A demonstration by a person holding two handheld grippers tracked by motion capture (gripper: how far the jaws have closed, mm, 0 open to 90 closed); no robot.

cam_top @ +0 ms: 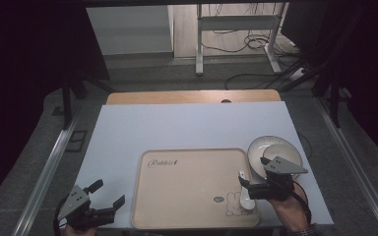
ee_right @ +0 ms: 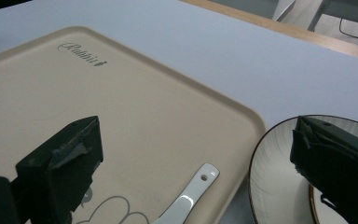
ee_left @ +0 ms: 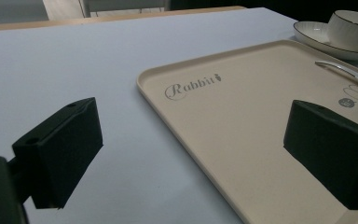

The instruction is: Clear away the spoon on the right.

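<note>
A beige tray (cam_top: 187, 196) printed "Rabbit" lies at the table's front middle. On its right side rests a white spoon (cam_top: 245, 192), handle pointing away from me. Just right of the tray, a white bowl (cam_top: 283, 155) sits on a dark-rimmed plate (cam_top: 257, 147). My right gripper (cam_top: 254, 171) hovers open over the tray's right edge, one jaw above the tray and the other above the plate (ee_right: 272, 172), with the spoon (ee_right: 191, 193) handle between them. My left gripper (cam_top: 107, 194) is open and empty left of the tray (ee_left: 261, 140), low over the table.
The white tabletop (cam_top: 187, 125) stretches bare beyond the tray, and a wooden strip (cam_top: 192, 97) runs along its far edge. Behind the table are desk legs and loose cables (cam_top: 256, 44) on the floor. Metal rails (cam_top: 44, 172) flank the table.
</note>
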